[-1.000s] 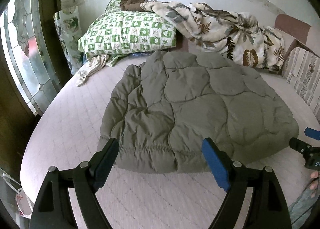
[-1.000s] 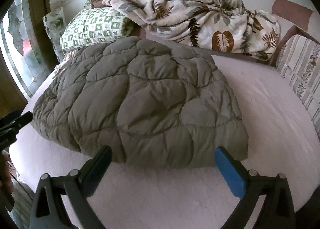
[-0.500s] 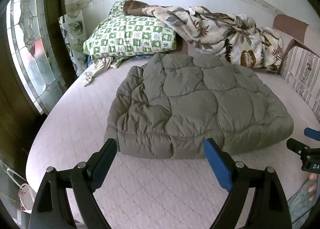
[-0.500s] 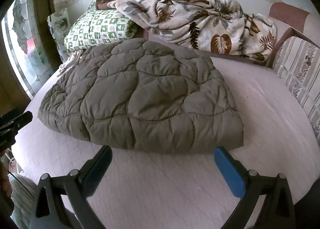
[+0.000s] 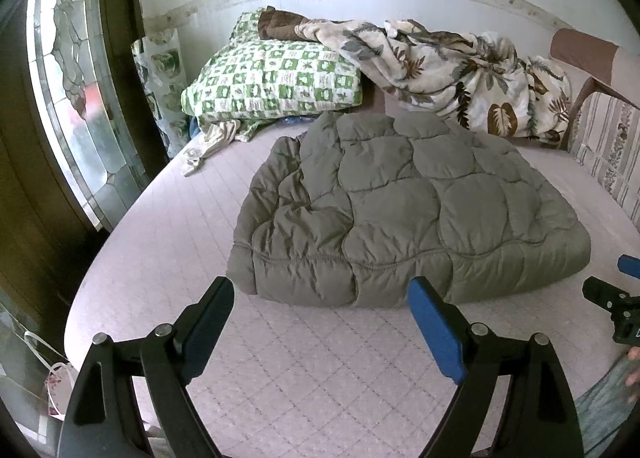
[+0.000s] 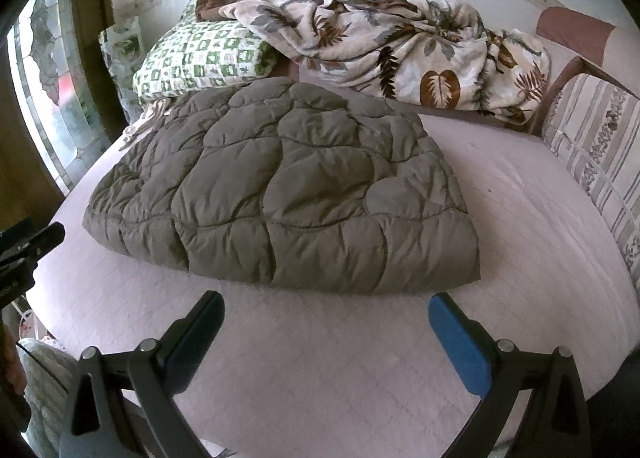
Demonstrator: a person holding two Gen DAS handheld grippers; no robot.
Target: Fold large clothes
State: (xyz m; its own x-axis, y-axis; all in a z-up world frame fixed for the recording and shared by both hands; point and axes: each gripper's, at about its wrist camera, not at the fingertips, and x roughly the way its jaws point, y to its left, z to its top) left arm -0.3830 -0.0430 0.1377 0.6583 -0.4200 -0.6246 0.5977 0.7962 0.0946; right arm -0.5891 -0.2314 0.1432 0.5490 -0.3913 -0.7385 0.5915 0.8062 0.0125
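Folded olive quilted jacket (image 5: pixel 404 213) lay flat mid-bed on pink quilted mattress (image 5: pixel 304 362), clear of both grippers. Left gripper (image 5: pixel 320 314) hovered over the near mattress, fingers spread wide, nothing between them. Right gripper (image 6: pixel 326 328) same, released and empty. Green checked pillow (image 5: pixel 276 81) and leaf-print blanket (image 5: pixel 452 73) sat behind the jacket by the wall

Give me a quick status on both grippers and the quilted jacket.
Left gripper open, empty. Right gripper open, empty. Olive quilted jacket folded flat on bed, clear of both grippers. Nothing in the way.
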